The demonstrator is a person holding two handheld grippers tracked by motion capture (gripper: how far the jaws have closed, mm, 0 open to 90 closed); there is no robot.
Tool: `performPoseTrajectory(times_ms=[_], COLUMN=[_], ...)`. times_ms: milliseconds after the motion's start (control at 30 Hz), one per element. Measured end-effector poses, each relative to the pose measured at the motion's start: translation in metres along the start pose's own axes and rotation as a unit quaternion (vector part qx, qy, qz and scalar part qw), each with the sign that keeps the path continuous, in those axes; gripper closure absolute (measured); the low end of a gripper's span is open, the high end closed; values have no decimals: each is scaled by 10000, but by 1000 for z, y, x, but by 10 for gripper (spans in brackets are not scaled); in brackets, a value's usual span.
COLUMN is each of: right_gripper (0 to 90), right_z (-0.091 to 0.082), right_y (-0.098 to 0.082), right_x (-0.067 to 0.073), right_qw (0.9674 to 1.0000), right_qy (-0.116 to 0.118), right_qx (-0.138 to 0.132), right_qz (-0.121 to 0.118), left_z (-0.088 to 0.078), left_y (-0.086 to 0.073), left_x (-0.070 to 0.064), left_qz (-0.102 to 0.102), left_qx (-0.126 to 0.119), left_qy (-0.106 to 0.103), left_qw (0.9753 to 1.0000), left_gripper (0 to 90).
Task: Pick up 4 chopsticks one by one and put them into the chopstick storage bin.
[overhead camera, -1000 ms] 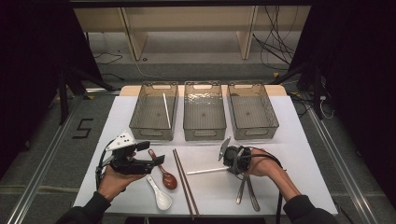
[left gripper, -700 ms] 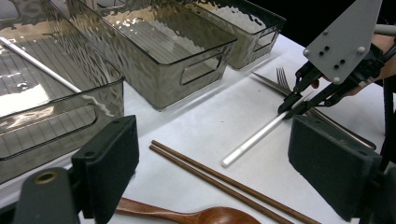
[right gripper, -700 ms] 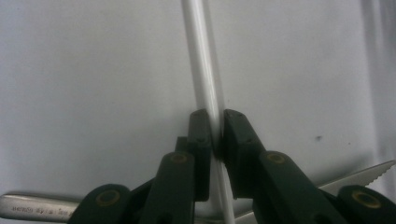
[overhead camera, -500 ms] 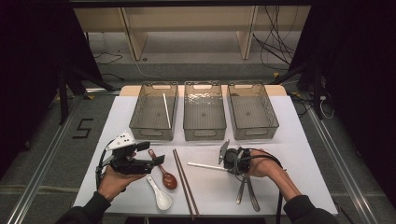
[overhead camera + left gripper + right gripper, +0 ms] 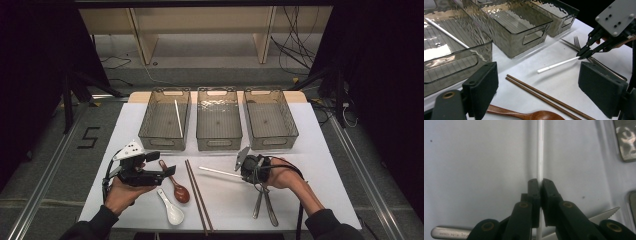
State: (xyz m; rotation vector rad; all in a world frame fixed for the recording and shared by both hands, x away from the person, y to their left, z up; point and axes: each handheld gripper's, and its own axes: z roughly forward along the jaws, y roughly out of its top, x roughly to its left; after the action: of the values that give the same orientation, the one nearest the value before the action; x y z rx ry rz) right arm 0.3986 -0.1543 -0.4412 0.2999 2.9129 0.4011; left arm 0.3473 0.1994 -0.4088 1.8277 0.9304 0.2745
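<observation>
White chopstick [image 5: 220,172] is clamped at one end between the pads of the right gripper [image 5: 243,174]; its jaws have just been closing and now press on the stick. The stick lies about level just over the white worktop [image 5: 325,165], its free end pointing toward the pair of brown chopsticks [image 5: 198,196]. In the left gripper view the same stick [image 5: 557,64] sticks out from the right gripper's tips [image 5: 582,52], with a shadow under it on the cloth.

Left gripper [image 5: 170,171] is open, nothing between its jaws, held just above the wooden spoon [image 5: 175,183] with the white ceramic spoon [image 5: 170,208] near it.

A fork and a knife [image 5: 265,200] lie under the right hand [image 5: 282,175].

Three grey see-through bins stand in a row at the far side. The left bin [image 5: 165,118] holds a second white chopstick [image 5: 178,118]. The middle bin [image 5: 218,118] and the right bin [image 5: 270,118] stand beside it.
</observation>
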Motion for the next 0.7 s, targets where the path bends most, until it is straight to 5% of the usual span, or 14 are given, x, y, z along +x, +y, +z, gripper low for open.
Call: performPoseTrajectory(times_ms=[333,600,700], right_gripper=[867,866,866], right_z=[-15,-22,-24], right_y=[3,6,8], right_x=[-4,-3,-2], right_qw=[9965,9932,9920], right_qy=[-177,-302,-303], right_qx=[-611,-896,-1000], right_qz=[539,673,709], left_z=[2,5,6], left_y=[0,2,3], left_x=[0,-2,-2], left_qz=[-147,-229,-421], left_qx=[-10,-21,-53], left_qy=[-28,-59,-106], left_qw=[9999,9997,9990], left_gripper=[160,160,160])
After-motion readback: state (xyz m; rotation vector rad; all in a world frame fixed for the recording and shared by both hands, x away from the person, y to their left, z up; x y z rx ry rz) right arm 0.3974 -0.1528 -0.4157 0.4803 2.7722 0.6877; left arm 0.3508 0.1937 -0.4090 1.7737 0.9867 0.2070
